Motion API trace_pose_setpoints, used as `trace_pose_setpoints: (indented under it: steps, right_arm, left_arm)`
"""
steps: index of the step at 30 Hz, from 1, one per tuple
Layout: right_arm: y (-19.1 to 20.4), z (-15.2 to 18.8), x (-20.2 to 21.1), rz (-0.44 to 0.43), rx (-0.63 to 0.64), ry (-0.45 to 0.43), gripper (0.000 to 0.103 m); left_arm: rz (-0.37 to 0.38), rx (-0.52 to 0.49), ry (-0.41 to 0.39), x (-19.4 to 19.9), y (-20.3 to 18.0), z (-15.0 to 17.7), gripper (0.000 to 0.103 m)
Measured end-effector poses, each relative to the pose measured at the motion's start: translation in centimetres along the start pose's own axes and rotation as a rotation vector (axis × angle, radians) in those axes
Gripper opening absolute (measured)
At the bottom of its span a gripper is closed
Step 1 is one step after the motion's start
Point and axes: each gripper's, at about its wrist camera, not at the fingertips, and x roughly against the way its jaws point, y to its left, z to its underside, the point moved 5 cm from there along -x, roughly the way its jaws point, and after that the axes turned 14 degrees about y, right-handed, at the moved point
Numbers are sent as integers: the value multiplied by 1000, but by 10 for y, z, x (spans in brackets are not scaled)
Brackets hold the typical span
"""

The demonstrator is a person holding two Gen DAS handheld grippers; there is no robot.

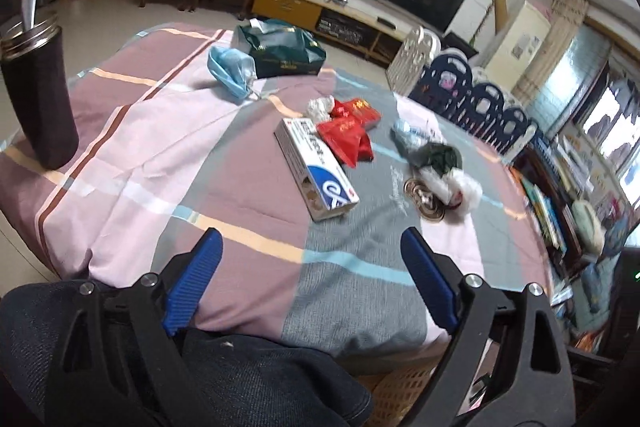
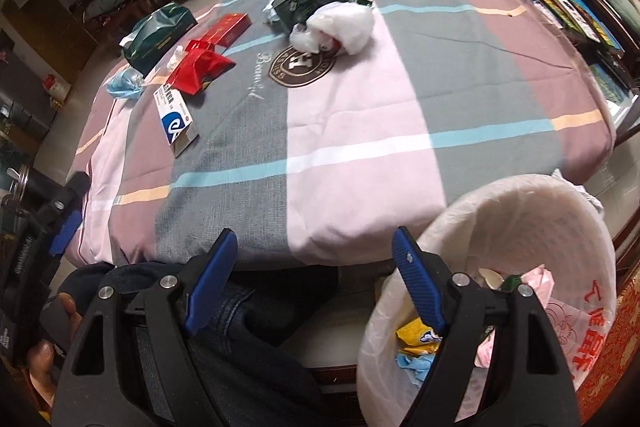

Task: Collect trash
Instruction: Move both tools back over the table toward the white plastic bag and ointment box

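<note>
Left gripper (image 1: 312,243): jaws spread wide, nothing between the blue pads, poised over the near edge of the table (image 1: 132,131), which is covered by a checked cloth in pink, mauve and grey. Right gripper (image 2: 314,243): likewise released and empty, held at the near edge of the table with one finger over the bin (image 2: 532,227).

Trash on the table, all lying well beyond both grippers:
- white and blue medicine box (image 1: 316,169), towards the middle, its long side running to the near edge
- red wrappers (image 1: 346,141), touching the far end of that box, with a red carton (image 1: 362,111) just behind them
- small crumpled white wad (image 1: 320,107), beside the red carton
- crumpled blue mask or glove (image 1: 232,71), towards the far left edge
- dark green tissue pack (image 1: 280,51), at the far edge, just behind the blue item
- dark green bag and white plastic bag (image 2: 340,23), bunched together right of the middle, partly over a round emblem on the cloth

A dark cup (image 1: 38,99) with a spoon in it stands upright near the left edge.

The bin, lined with a white bag, stands below the near right corner of the table; yellow, blue and pink scraps lie inside it. The person's legs in dark jeans (image 2: 248,307) show under the near edge
</note>
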Motion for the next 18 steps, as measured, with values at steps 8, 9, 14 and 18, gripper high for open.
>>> trace_pose_setpoints:
  steps: [8,9,14,18]
  right_arm:
    - [-16,-13,-7,9,-33,-26,78]
    - [-19,-15,-8,2,-47,-21,78]
    - [-22,-29,-2,8,-71,-60,78]
    - [-21,-55,-1,44,-66,-101,78]
  left_arm:
    - [-79,-31,27,-13,-13,-23,95]
    - [-95,-29,43,-22,-12,-29,95]
    - [-23,97,81,-65,7,-65,95]
    - [-29,99,146,-96,7,-79,95]
